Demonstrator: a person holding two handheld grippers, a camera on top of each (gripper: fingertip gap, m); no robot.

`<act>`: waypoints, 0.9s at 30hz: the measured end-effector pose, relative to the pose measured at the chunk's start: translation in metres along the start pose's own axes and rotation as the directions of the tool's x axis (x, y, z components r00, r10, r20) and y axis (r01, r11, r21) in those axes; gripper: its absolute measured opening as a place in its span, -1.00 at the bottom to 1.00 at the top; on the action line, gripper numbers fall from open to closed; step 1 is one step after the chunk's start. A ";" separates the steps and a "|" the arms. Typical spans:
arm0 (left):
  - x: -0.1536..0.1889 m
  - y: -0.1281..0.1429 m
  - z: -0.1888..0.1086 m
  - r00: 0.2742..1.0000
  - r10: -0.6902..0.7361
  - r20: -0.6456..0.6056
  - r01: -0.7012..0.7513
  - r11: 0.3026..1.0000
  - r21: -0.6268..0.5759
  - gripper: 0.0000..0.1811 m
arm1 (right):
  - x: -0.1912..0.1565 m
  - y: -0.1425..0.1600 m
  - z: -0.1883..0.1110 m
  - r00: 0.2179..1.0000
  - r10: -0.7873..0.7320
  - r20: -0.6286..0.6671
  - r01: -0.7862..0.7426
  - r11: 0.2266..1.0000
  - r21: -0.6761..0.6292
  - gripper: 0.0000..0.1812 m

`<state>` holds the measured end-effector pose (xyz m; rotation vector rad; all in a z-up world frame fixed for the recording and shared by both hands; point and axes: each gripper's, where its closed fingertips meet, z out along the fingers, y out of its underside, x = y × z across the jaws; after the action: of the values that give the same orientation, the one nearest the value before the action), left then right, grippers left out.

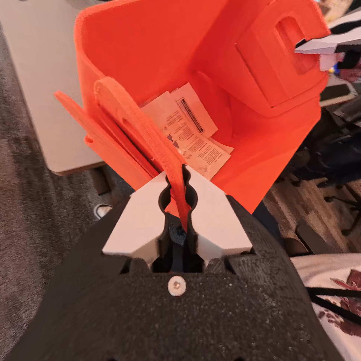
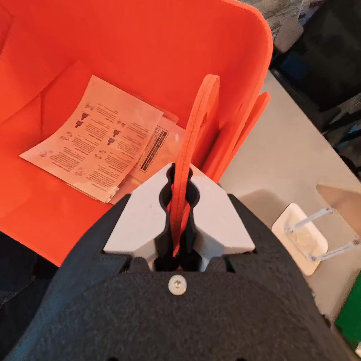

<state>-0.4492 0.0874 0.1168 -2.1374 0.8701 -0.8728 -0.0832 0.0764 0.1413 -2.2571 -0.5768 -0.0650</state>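
An orange felt bag [image 1: 156,48] hangs open between my two grippers, with printed paper leaflets [image 1: 191,132] lying on its bottom. My left gripper [image 1: 176,172] is shut on one flat felt handle [image 1: 136,117] at the bag's rim. In the same view my right gripper's pale fingers [image 1: 320,46] reach the opposite handle [image 1: 283,48] at the top right. In the right wrist view my right gripper [image 2: 181,170] is shut on a felt handle [image 2: 199,121]. That handle stands upright beside the bag's wall [image 2: 136,39], and the leaflets [image 2: 93,140] lie to its left.
A light table [image 2: 273,156] lies right of the bag, with a white block on thin metal rods [image 2: 298,238] and a green thing [image 2: 349,322]. Another pale table [image 1: 39,78], grey carpet [image 1: 29,195], a shoe [image 1: 101,211] and a black office chair [image 1: 332,152] surround the bag. There is about 35 cm between the tips of the two grippers.
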 end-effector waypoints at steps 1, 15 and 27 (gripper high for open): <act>-0.014 -0.014 0.007 1.000 -0.013 0.024 0.013 1.000 -0.001 -0.92 | 0.015 -0.016 0.017 1.000 -0.013 -0.007 0.013 1.000 -0.003 -0.94; -0.034 -0.048 0.102 0.926 -0.368 -0.089 0.375 0.923 0.088 -0.88 | 0.118 -0.202 0.302 0.894 -0.440 0.080 0.446 0.890 -0.088 -0.93; -0.009 -0.028 0.110 0.940 -0.246 -0.237 0.264 0.964 0.046 -0.70 | 0.053 -0.230 0.299 0.755 -0.563 0.336 0.588 0.808 0.031 -0.34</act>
<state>-0.3609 0.1451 0.0734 -2.1409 0.6636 -1.2854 -0.1732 0.4454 0.1065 -2.0878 -1.4709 -0.0141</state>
